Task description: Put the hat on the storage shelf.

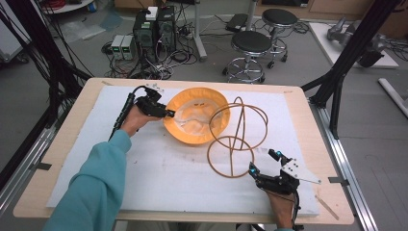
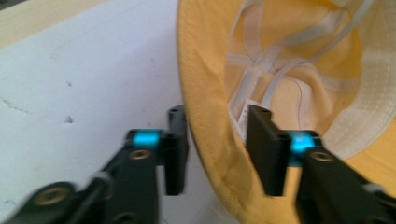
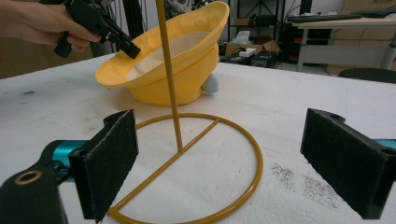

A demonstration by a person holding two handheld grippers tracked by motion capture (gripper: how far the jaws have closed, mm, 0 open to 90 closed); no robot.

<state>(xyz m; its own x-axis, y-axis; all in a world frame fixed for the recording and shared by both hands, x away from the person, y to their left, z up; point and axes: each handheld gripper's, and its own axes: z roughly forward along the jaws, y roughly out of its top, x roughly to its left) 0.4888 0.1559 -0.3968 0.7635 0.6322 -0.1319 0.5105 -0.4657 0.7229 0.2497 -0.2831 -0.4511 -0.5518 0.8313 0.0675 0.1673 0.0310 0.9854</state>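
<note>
Black foam-padded jaws of the right gripper point(image 3: 219, 163) stand wide apart and empty at the near edge of the worktop point(image 1: 159, 168), aimed at the round base ring of a mustard-yellow wire hat stand point(image 3: 187, 158) whose thin upright rod rises between them. Beyond it, an upturned yellow cloth bucket hat with a pale lining and white inner tapes point(image 1: 196, 115) lies on the white sheet, its far side leaning against the stand's upper hoop. The left gripper point(image 2: 217, 144) straddles the hat's brim, one jaw outside and one inside the crown, with a clear gap on each side, so it is parted and not yet pinching the fabric.

The hat looks light and floppy: its brim already sags and creases, so a pinch on the brim edge should hold easily but the rest will droop and swing. A grip near the stitched rim, where the cloth is doubled, seems firmest. The stand looks stiff, thin and likely slick, and probably tips readily; holding the base ring would steady it best.
</note>
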